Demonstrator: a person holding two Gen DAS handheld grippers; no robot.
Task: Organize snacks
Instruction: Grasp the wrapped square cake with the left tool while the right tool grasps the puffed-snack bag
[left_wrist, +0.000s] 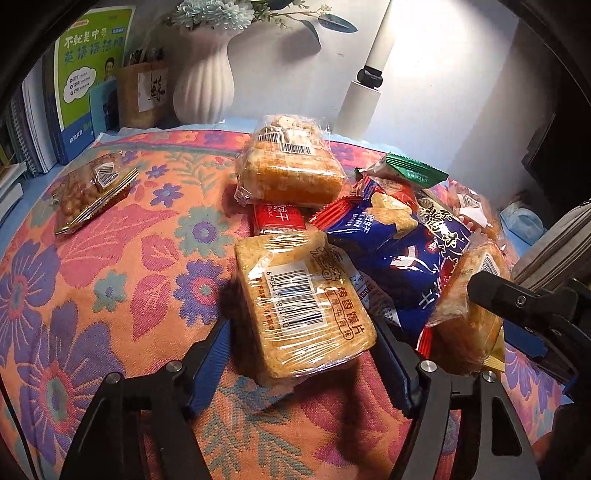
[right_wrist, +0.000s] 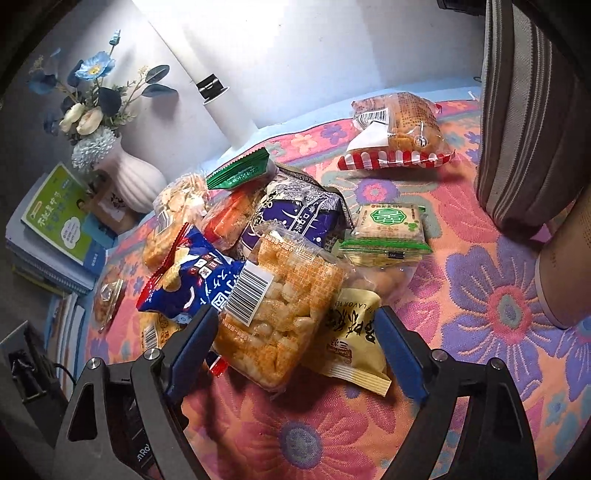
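A heap of snack packets lies on the flowered cloth (left_wrist: 110, 295). My left gripper (left_wrist: 303, 325) is shut on a clear-wrapped rice cracker packet (left_wrist: 299, 306) at the heap's near edge, one blue pad on each long side. My right gripper (right_wrist: 297, 314) grips an orange puffed-rice packet (right_wrist: 280, 314): its left pad presses that packet, its right pad the yellow packet (right_wrist: 351, 339) beside it. The left wrist view shows the right gripper (left_wrist: 517, 306) at the right on the same orange packet (left_wrist: 469, 314). A blue chip bag (left_wrist: 399, 251) lies in the middle of the heap.
A peanut packet (left_wrist: 88, 192) lies alone at the far left, a red-striped bread packet (right_wrist: 395, 129) alone at the far right. A white vase (left_wrist: 203, 85), books (left_wrist: 88, 74) and a lamp post (left_wrist: 369, 74) line the back. A striped cushion (right_wrist: 528, 110) stands at the right.
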